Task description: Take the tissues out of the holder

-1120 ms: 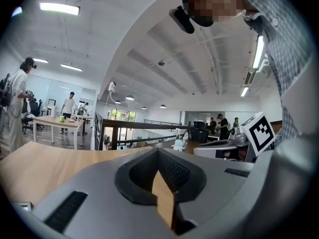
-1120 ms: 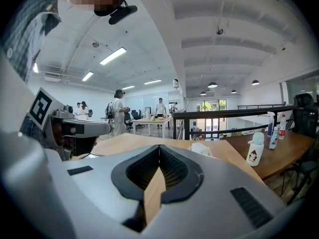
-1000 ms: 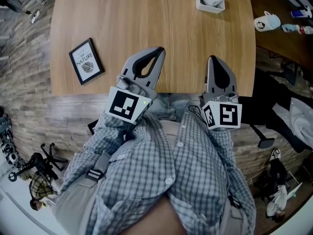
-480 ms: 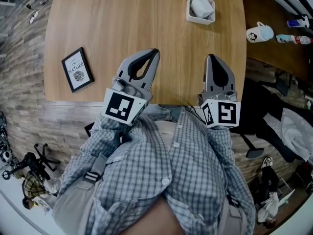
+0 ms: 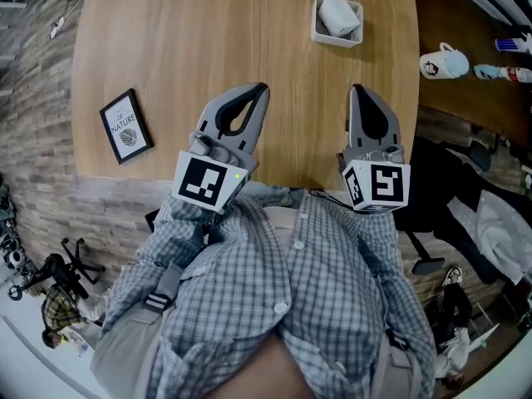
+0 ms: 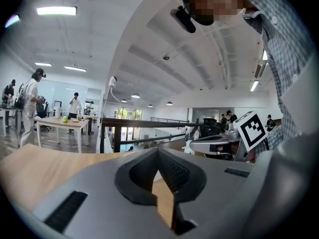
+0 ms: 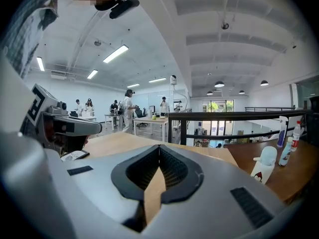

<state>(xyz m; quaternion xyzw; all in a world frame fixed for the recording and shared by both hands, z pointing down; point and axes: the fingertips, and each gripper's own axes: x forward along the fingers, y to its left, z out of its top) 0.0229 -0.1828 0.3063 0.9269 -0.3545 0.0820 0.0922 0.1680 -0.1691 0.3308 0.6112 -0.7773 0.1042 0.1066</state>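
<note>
Left gripper: jaws closed tip to tip, nothing between them. Right gripper: jaws likewise closed and empty. Both hover side by side over the near edge of the table, pointing across it. Holder, white, stands near the far edge, ahead of the right gripper and well apart from it; tissues sit inside it, untouched. Frame lies near the table's left edge
</note>
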